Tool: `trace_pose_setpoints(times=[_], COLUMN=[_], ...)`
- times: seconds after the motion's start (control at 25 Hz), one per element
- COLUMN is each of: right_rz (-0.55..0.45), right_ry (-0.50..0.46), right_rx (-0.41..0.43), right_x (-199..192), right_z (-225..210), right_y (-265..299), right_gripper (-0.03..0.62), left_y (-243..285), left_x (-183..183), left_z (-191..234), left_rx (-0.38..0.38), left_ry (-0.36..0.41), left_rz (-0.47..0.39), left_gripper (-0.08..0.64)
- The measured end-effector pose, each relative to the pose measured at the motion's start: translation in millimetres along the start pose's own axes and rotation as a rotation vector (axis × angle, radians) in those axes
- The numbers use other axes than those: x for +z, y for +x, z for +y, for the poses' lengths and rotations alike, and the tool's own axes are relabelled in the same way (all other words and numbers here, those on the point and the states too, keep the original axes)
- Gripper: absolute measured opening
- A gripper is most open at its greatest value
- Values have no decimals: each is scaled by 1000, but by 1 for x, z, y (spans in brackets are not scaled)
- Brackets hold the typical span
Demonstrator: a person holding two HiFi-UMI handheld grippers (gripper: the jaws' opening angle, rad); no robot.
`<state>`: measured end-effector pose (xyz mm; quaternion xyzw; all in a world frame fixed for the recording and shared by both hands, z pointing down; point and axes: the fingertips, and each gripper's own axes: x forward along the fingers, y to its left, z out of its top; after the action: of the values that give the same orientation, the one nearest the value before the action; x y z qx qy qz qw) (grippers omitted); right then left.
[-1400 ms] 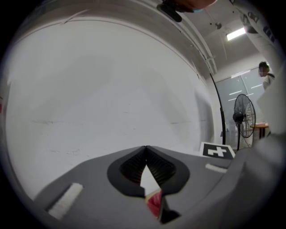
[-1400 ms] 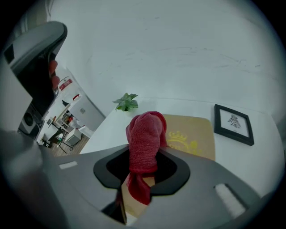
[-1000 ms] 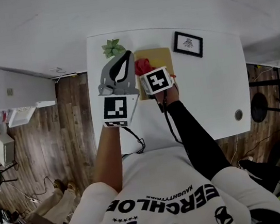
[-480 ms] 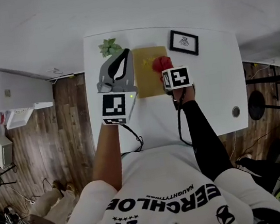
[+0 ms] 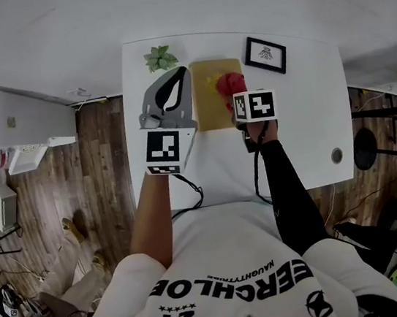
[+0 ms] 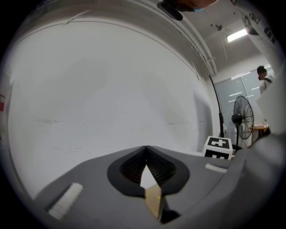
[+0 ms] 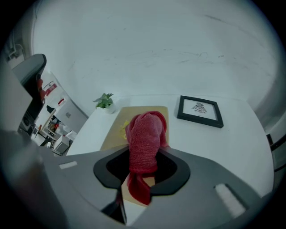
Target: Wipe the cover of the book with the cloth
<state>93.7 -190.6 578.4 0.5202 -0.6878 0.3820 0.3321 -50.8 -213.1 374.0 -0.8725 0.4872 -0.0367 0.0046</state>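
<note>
Fingers of the right gripper clamp the red cloth over the tan book lying on the white table, while the left gripper hangs near its left edge, closed on nothing, so the unbraced book may skid under a hard stroke.

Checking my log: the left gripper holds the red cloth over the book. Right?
Not the left. The right gripper holds the red cloth over the book, as the right gripper view shows; the left gripper's jaws are together with no cloth in them.
</note>
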Motion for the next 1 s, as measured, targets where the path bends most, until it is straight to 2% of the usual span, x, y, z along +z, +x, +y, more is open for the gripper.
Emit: trace_pose_setpoints(times=[0.32, 0.4, 0.48, 0.6, 0.72, 1.0], right_rz=[51, 64, 58, 66, 60, 67], right_ry=[-150, -205, -247, -228, -231, -110], right_rx=[131, 132, 89, 67, 8, -40], right_x=[-13, -20, -19, -20, -19, -28], right_z=[90, 104, 99, 88, 66, 11], right_y=[18, 24, 24, 22, 17, 2], right_gripper=[104, 104, 104, 104, 104, 104], left_y=[-9, -12, -14, -16, -17, -18], left_x=[-4, -6, -6, -5, -1, 6], left_z=[-8, -9, -9, -7, -7, -11], left_rx=[-10, -11, -11, -7, -9, -22], left_ry=[6, 5, 6, 10, 18, 30], left_rz=[8, 11, 13, 12, 7, -5], left_gripper=[44, 44, 44, 44, 44, 44])
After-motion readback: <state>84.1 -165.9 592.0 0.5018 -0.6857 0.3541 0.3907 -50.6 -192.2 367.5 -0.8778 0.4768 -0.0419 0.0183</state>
